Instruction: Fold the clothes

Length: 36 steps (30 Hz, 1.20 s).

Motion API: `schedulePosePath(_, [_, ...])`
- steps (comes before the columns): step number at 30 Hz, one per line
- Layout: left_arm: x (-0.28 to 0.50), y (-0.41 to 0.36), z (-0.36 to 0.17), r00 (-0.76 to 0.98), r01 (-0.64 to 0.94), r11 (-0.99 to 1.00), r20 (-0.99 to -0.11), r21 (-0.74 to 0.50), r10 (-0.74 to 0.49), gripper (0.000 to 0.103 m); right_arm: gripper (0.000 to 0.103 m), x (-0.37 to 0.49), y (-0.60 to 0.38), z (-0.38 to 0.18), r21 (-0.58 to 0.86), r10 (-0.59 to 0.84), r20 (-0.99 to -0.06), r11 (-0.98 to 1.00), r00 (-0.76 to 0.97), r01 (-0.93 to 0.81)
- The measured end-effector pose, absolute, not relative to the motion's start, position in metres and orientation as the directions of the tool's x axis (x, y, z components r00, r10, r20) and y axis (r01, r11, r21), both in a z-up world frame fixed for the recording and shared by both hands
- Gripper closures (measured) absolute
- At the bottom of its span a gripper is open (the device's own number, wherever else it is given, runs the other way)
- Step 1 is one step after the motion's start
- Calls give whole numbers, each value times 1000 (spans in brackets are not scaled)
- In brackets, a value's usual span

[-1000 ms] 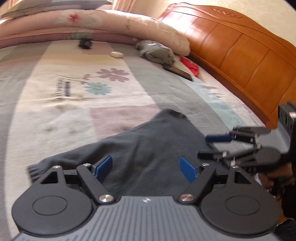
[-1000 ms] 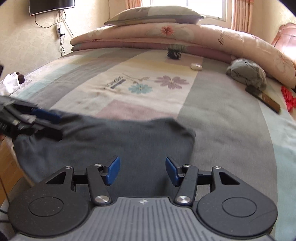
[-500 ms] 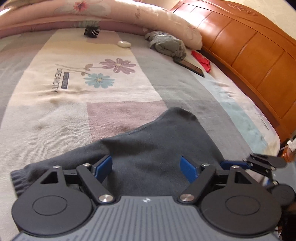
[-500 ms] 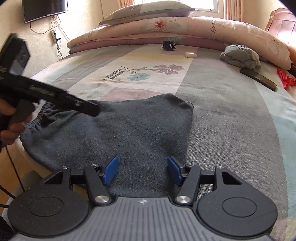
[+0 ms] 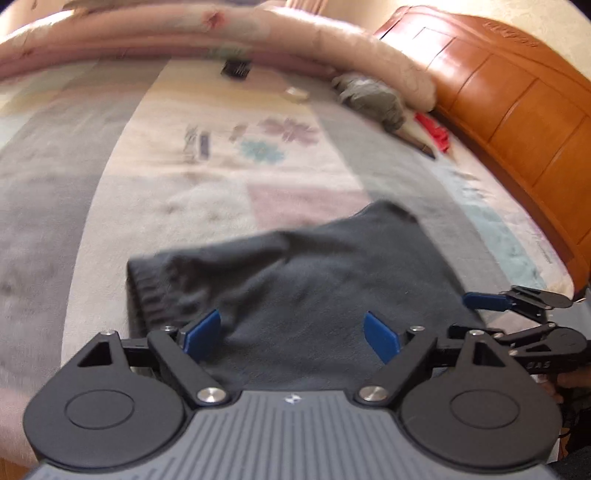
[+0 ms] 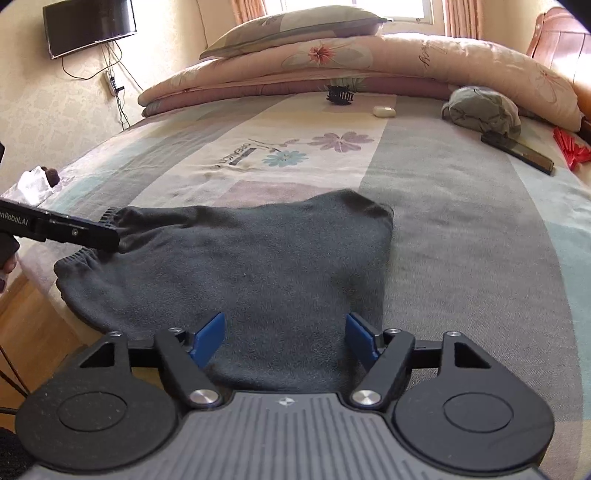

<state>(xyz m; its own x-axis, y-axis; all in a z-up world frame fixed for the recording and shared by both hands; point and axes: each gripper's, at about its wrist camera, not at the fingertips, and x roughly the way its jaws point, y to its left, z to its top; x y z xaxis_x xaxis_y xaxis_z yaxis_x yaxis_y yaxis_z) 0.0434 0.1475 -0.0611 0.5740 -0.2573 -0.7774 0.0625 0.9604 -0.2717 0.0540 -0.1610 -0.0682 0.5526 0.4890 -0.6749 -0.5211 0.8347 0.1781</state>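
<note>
Where sunlight falls, striped floral bedspread (image 6: 461,229).

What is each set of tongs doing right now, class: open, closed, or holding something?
Left tongs: open, holding nothing, above the dark grey garment.
Right tongs: open, holding nothing, above the same garment.

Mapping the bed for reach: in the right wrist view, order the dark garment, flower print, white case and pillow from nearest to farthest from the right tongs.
1. Dark garment, directly under the right tongs.
2. Flower print, mid-bed.
3. White case, near the quilt.
4. Pillow, top, farthest.
</note>
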Motion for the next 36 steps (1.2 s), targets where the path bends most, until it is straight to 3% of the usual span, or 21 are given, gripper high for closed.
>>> schedulePosePath(8, [64,146,-40,650,169,950,-695,-263,-308,18,24,49,-157,-68,153,474,-685,836,553,-526])
schedulePosePath(13, [95,156,-72,601,82,952,-747,-294,-282,20,24,48,-157,-66,147,467,-689,839,555,-524])
schedulePosePath(22, [37,139,-41,613,176,941,-716,-289,-335,18,20,49,-161,-61,202,502,-682,828,532,-523])
schedulePosePath(27, [21,149,-66,565,99,945,-764,-312,-312,19,19,52,-160,-62,232,523,-684,817,508,-529])
schedulePosePath(33, [17,151,-48,619,81,943,-726,-322,-300,18,19,77,-153,-37,193,538,-632,807,558,-559])
schedulePosePath(36, [17,149,-48,620,80,944,-726,-319,-298,18,19,104,-149,-51,244,547,-639,811,541,-532])
